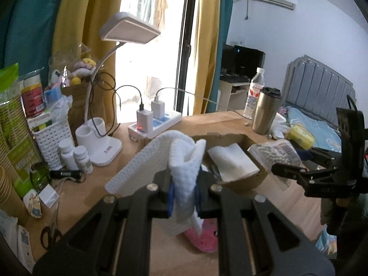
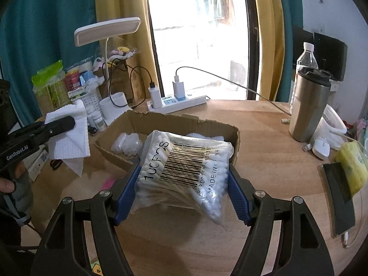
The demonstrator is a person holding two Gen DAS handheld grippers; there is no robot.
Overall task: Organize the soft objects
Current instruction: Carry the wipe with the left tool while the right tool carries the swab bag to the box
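My left gripper [image 1: 184,195] is shut on a white textured cloth [image 1: 161,158] and holds it above the table, left of an open cardboard box [image 1: 241,138]. The cloth also shows in the right wrist view [image 2: 69,135]. My right gripper [image 2: 184,191] is shut on a clear bag of cotton swabs [image 2: 186,168], held just in front of the box [image 2: 184,120]. The box holds a folded white cloth [image 1: 232,161] and a small bag of cotton balls [image 2: 126,142]. A pink soft item [image 1: 204,237] lies on the table under the left gripper.
A desk lamp [image 1: 128,27], power strip [image 1: 156,122], white basket [image 1: 53,140] and pill bottles [image 1: 73,156] stand at the back left. A steel tumbler [image 2: 308,105], water bottle [image 2: 306,57], mouse [image 2: 322,147], phone [image 2: 340,195] and yellow sponge [image 2: 354,168] are at the right.
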